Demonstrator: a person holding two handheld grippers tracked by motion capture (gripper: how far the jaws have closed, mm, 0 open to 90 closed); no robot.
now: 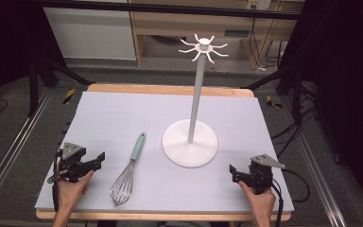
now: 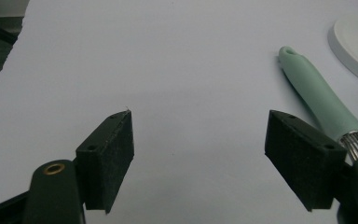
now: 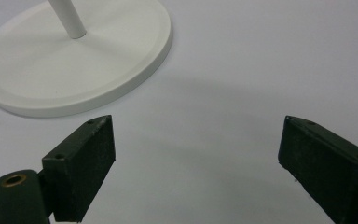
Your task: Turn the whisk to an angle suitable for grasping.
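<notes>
Both my grippers sat low at the near edge of the desk (image 1: 99, 104), one at each corner. The left gripper (image 1: 99, 158) had its fingers (image 2: 106, 158) spread wide with nothing but bare mat between them; the right gripper (image 1: 233, 171) was the same, fingers (image 3: 81, 163) wide apart and holding nothing.

The whisk (image 1: 128, 172) lay flat on the mat just to the right of my left gripper, well apart from the right one, so the left hand (image 1: 71, 189) was plainly the nearer. Its long axis ran away from me with a slight lean to the right: the wire head pointed back toward the near edge, the pale green handle (image 2: 317, 100) pointed up the desk. In the left gripper view the handle passed just beside my right-hand finger, outside the gap, so I judged a short shift to the right would be needed to bring it between them.

Beyond the handle's tip, near but not touching, stood the white stand's round base (image 3: 98, 70), with its post (image 1: 196, 101) rising to a crown of hooks (image 1: 203, 47). The right gripper faced that base across open mat.

To the left of the whisk the mat was free all the way to the far edge, giving plenty of room to lift and swing.
</notes>
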